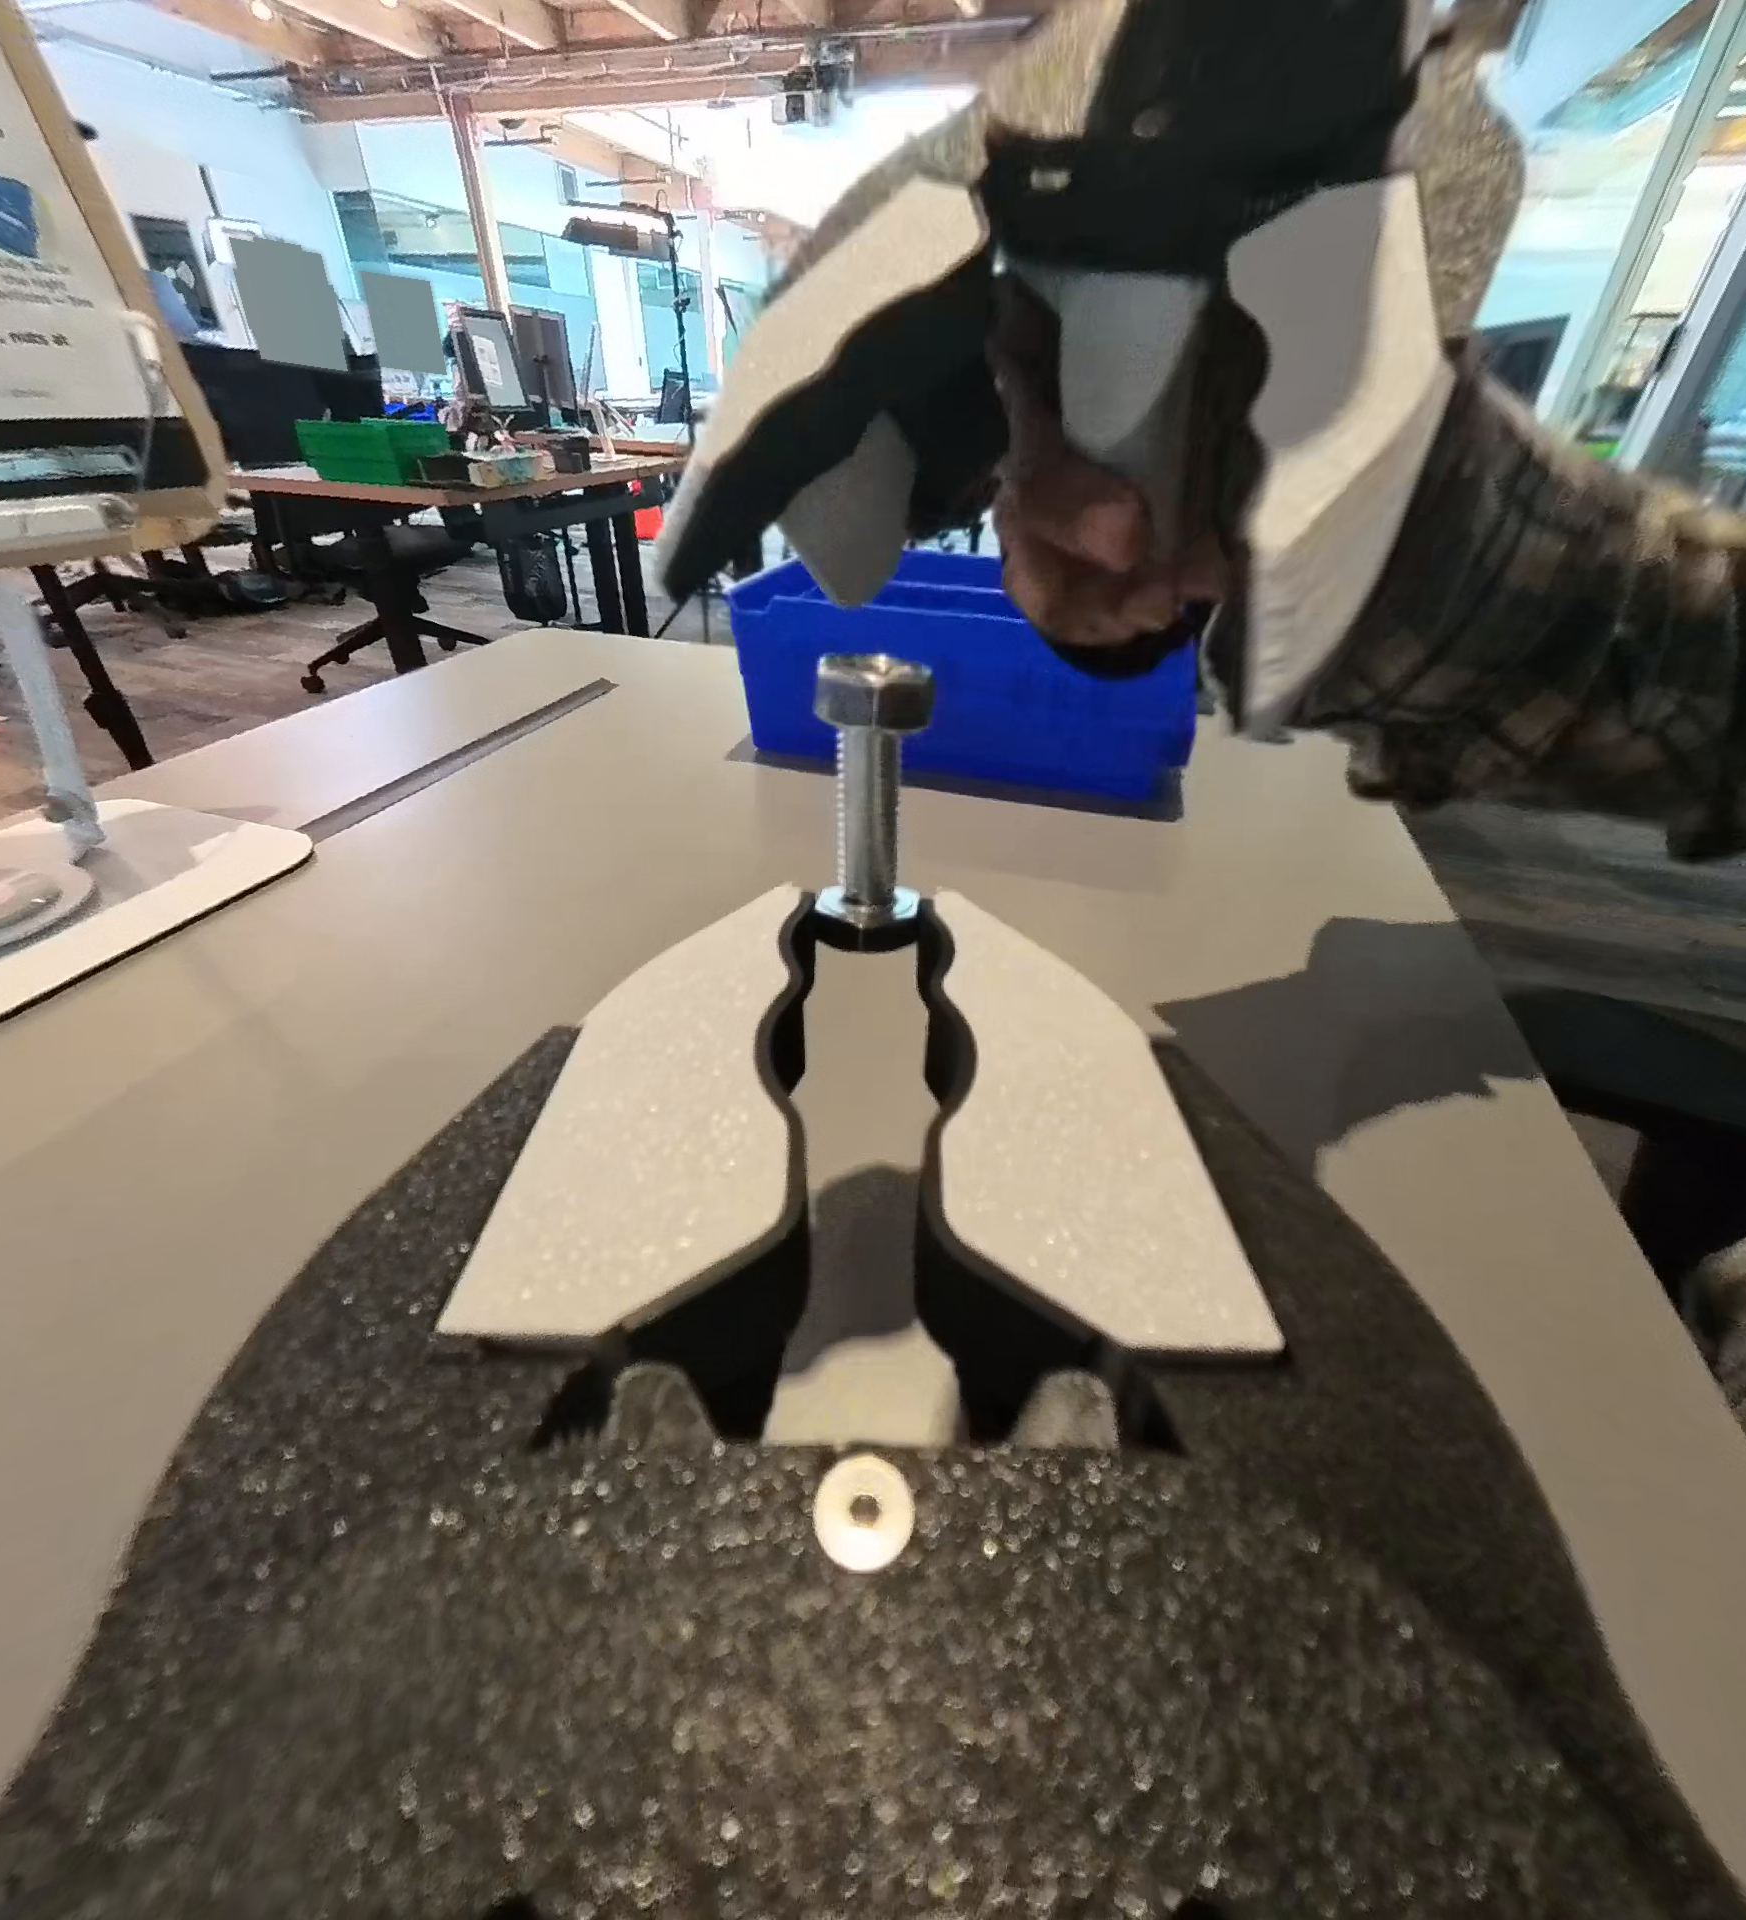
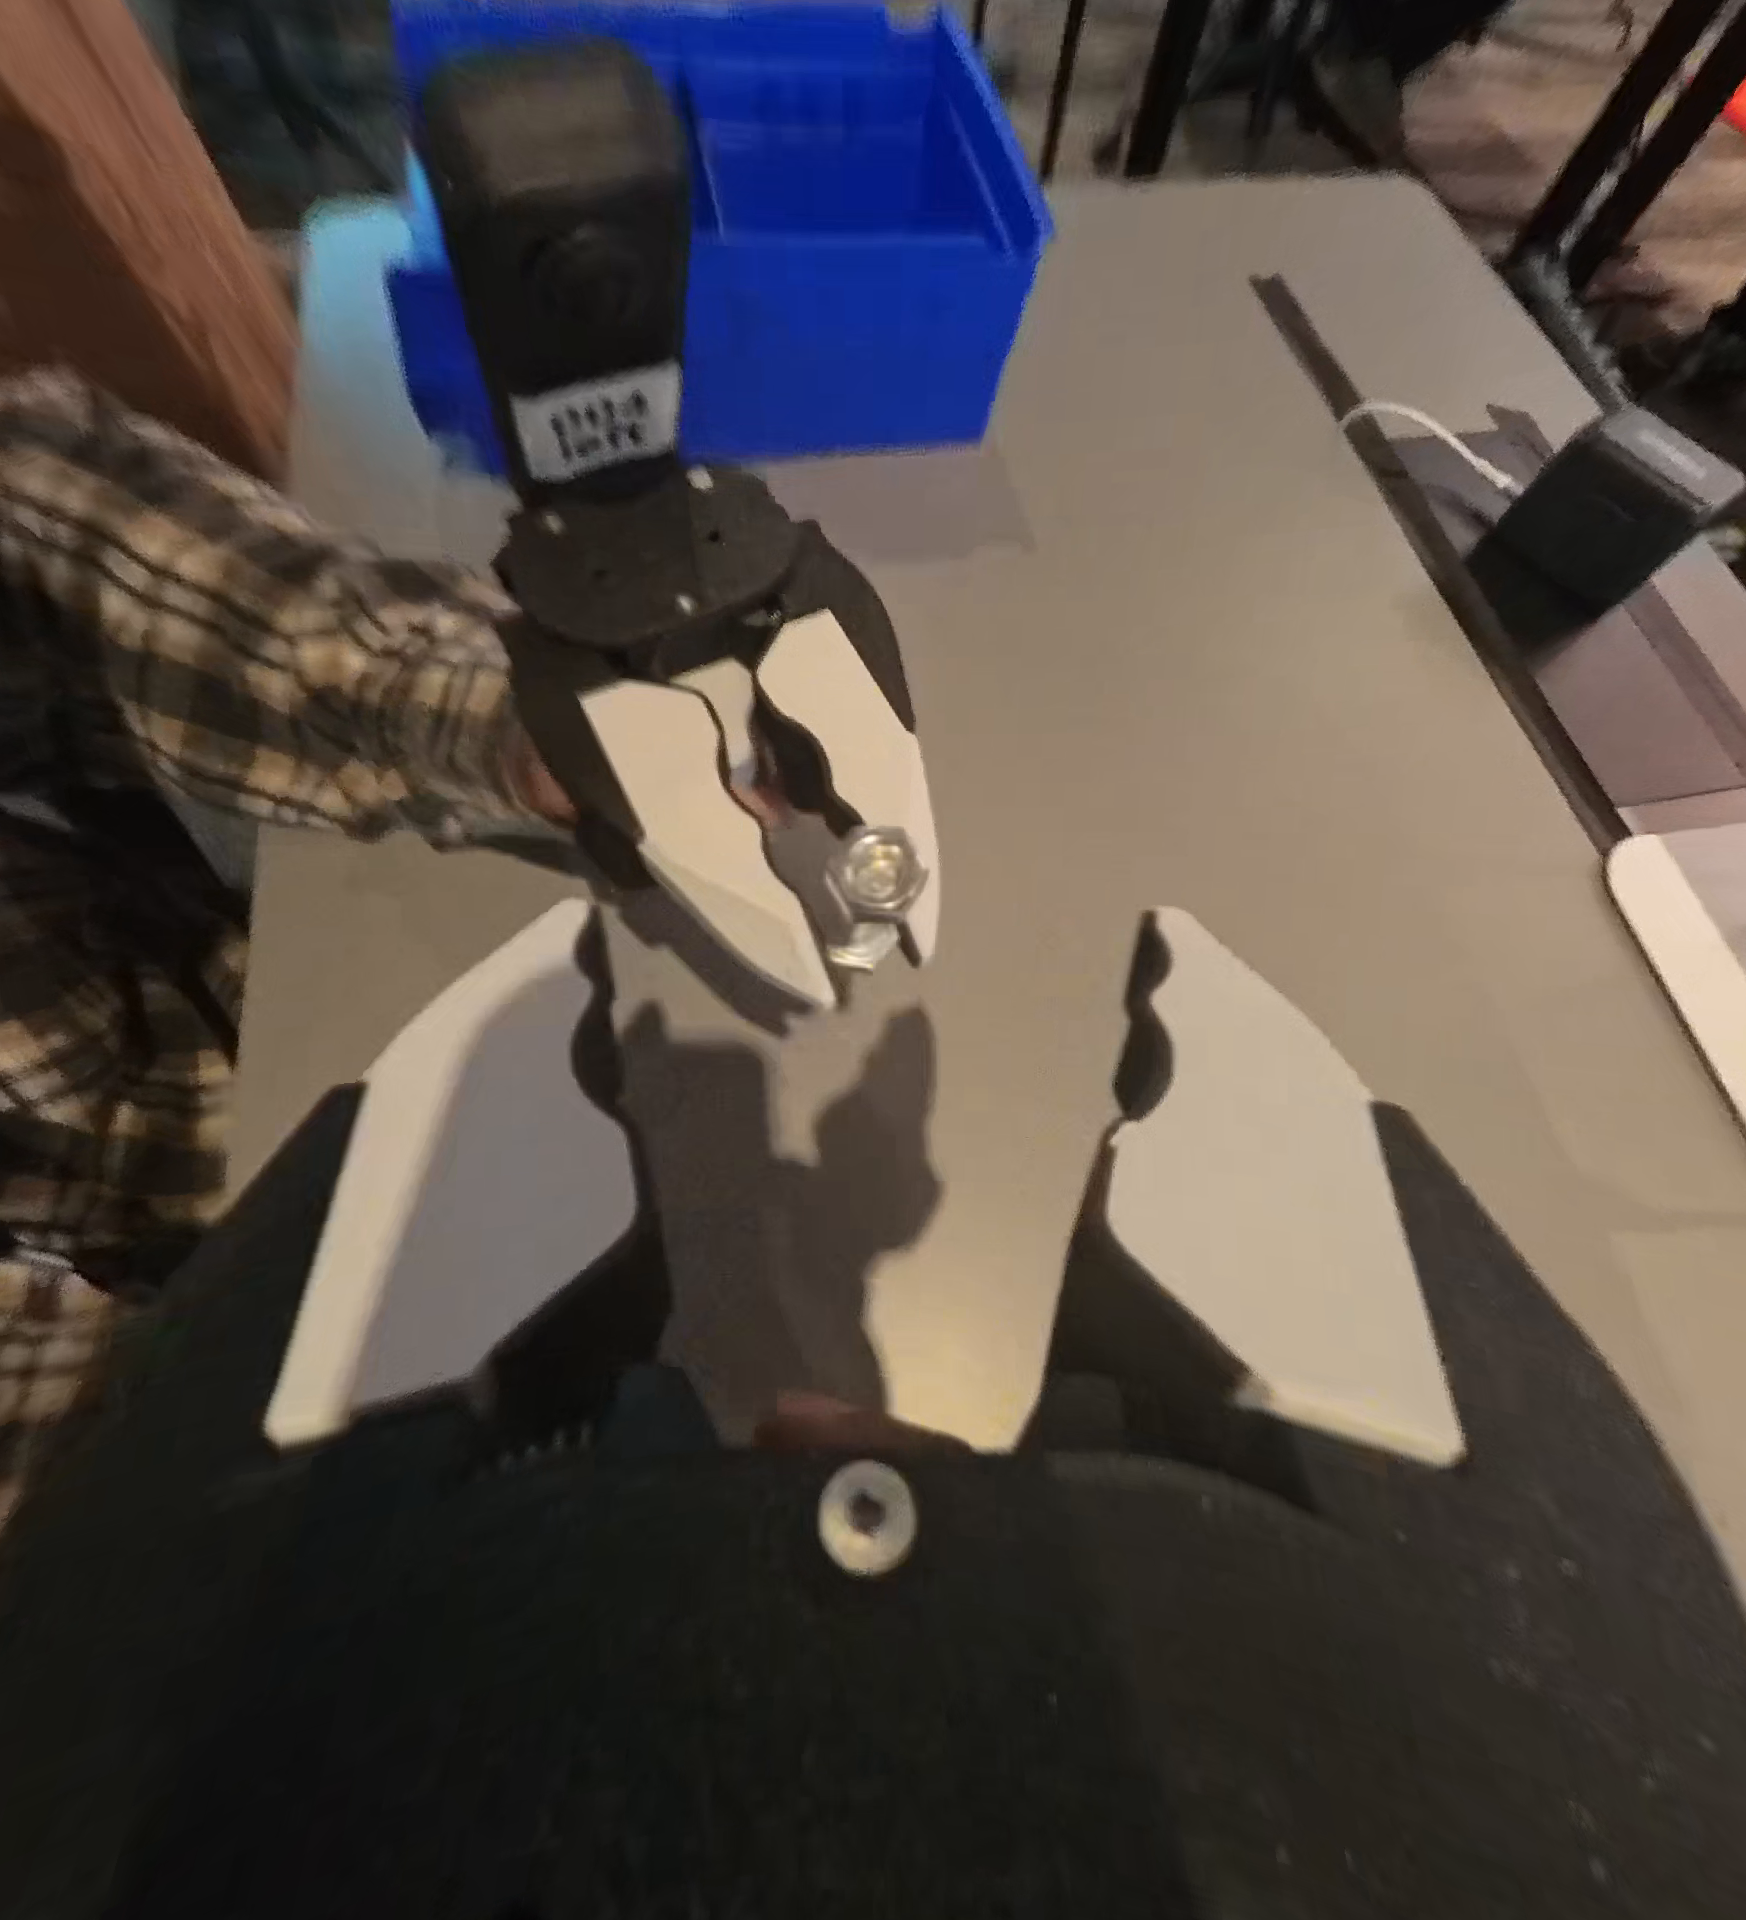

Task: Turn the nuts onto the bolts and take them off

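Note:
A silver bolt [image 1: 871,790] stands upright, head up, over the grey table [image 1: 329,1091]. A nut [image 1: 867,916] sits at its lower end. My left gripper [image 1: 867,914] is shut on the nut with its fingertips. My right gripper [image 1: 1035,623] hangs open above and just behind the bolt head, not touching it. In the right wrist view my right gripper [image 2: 864,925] is open and empty, looking down on the bolt head [image 2: 874,868] and the nut [image 2: 864,948] held in the left gripper [image 2: 874,961].
A blue bin [image 1: 962,707] stands at the table's far edge, also in the right wrist view [image 2: 848,312]. A white stand base [image 1: 100,894] with a sign board is at the left. A black box with a white cable [image 2: 1596,530] sits by a slot in the table. About 4 cm separates my left fingertips from my right.

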`<state>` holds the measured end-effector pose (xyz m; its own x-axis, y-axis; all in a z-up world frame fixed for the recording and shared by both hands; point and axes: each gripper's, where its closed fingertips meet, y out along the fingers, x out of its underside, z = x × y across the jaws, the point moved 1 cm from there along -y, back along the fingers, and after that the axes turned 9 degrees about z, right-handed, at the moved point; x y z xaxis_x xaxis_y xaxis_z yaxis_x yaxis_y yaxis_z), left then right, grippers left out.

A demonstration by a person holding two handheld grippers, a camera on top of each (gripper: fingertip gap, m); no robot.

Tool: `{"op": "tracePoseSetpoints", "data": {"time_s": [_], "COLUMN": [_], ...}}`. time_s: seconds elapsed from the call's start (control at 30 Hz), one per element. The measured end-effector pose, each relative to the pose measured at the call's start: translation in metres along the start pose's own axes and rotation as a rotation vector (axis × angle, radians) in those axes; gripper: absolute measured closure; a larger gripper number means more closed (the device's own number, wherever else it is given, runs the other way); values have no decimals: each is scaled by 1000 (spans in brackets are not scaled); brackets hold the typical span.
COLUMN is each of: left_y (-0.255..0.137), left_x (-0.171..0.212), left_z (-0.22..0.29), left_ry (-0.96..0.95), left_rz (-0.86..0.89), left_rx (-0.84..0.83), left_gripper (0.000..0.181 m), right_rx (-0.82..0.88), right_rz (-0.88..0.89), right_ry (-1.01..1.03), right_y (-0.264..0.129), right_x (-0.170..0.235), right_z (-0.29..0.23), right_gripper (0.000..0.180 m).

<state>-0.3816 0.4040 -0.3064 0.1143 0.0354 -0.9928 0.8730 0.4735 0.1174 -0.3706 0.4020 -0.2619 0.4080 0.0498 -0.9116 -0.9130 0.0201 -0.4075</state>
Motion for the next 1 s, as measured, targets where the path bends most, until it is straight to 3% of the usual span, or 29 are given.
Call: {"op": "tracePoseSetpoints", "data": {"time_s": [0.13, 0.23, 0.53, 1.0], "left_y": [-1, 0, 1, 0], "left_x": [-3, -3, -5, -8], "left_z": [0, 3, 8, 6], "left_ry": [-57, -77, -93, -104], "left_rz": [35, 46, 56, 64], "left_rx": [33, 60, 84, 78], "left_gripper": [163, 163, 163, 163], "right_rx": [-61, -101, -239, -218], "right_rz": [382, 517, 482, 436], "right_ry": [122, 132, 43, 18], "right_y": [-13, -14, 13, 19], "right_x": [-12, -13, -19, -15], "right_z": [-8, -18, -47, -49], "right_gripper": [74, 47, 57, 55]}}
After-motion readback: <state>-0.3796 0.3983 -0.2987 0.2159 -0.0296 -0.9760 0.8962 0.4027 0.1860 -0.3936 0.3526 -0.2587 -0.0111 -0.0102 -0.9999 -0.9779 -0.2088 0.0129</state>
